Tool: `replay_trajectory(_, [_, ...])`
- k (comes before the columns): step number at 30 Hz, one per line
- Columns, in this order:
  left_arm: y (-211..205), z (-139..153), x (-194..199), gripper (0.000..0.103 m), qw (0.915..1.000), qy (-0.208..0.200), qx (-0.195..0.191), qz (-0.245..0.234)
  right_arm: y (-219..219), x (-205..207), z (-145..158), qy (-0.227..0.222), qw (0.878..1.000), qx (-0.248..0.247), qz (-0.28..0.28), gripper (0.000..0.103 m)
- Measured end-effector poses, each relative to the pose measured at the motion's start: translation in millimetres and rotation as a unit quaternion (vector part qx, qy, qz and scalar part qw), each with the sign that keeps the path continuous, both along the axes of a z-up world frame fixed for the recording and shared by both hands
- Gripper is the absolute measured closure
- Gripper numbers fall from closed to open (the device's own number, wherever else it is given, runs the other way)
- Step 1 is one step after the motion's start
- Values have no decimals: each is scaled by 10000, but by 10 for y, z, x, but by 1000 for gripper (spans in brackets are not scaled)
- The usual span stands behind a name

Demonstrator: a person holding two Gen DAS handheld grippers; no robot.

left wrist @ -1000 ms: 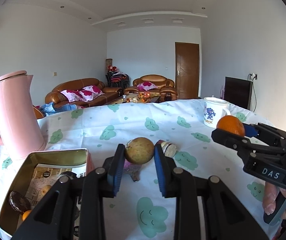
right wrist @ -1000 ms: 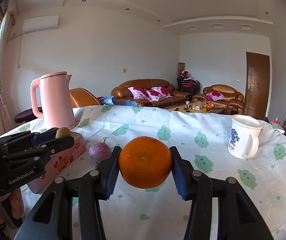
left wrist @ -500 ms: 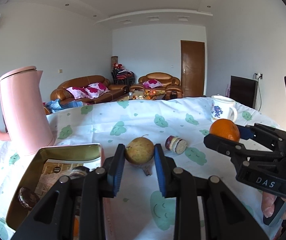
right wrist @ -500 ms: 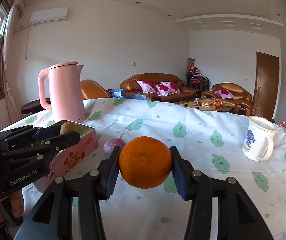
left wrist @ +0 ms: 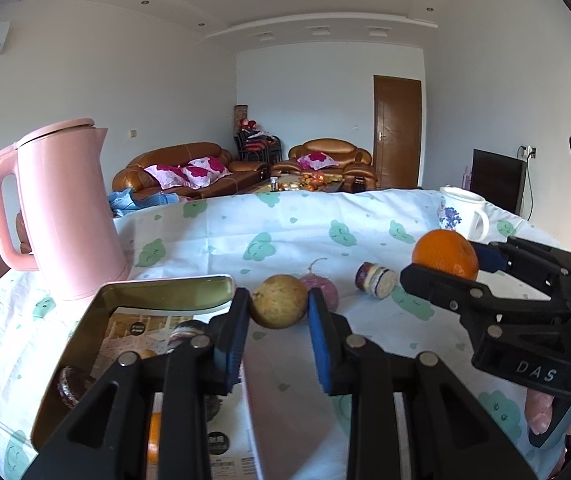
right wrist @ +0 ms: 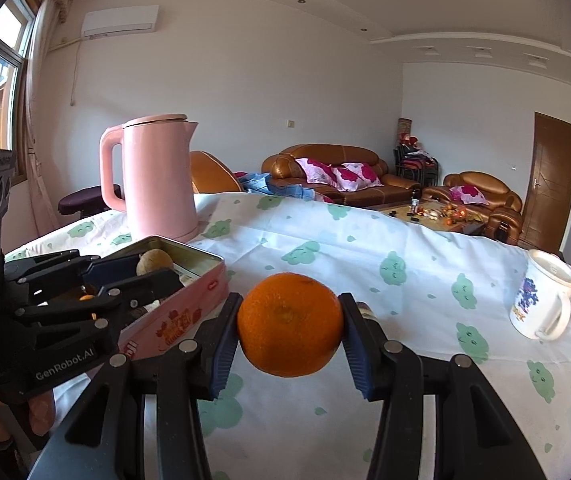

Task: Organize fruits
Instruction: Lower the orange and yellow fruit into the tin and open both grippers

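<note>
Left gripper [left wrist: 278, 312] clamps a small tan fruit [left wrist: 278, 306] between its blue pads, held in the air at the right edge of an open tin [left wrist: 165, 286]. Right gripper [right wrist: 290, 330] grips an orange [right wrist: 290, 325] above the tablecloth [right wrist: 425, 280], close beside the tin. Both fruits are round, so either may slip from its pads. If both go in together, the grippers may collide or knock the tin's rim. A purple fruit [left wrist: 323, 286] and a small roll [left wrist: 376, 280] lie on the cloth; a pink kettle [left wrist: 61, 216] stands behind the tin, a mug [right wrist: 541, 300] far right.
</note>
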State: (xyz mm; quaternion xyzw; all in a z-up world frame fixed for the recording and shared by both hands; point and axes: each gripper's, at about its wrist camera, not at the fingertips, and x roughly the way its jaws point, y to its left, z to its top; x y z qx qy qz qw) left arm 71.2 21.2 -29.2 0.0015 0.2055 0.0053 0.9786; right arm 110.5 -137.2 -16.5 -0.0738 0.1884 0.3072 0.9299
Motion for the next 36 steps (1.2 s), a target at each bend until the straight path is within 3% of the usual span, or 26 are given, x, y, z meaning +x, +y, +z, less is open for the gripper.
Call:
replay_trajectory(18, [418,32,-46,73,9984,188,86,534,542,-55,161,-75,9981,-60,609,53])
replay_trajectory(36, [1009,-16,-69,73,9933,410,-5,1083,979,-56,112,26,9943,-257,1038,53])
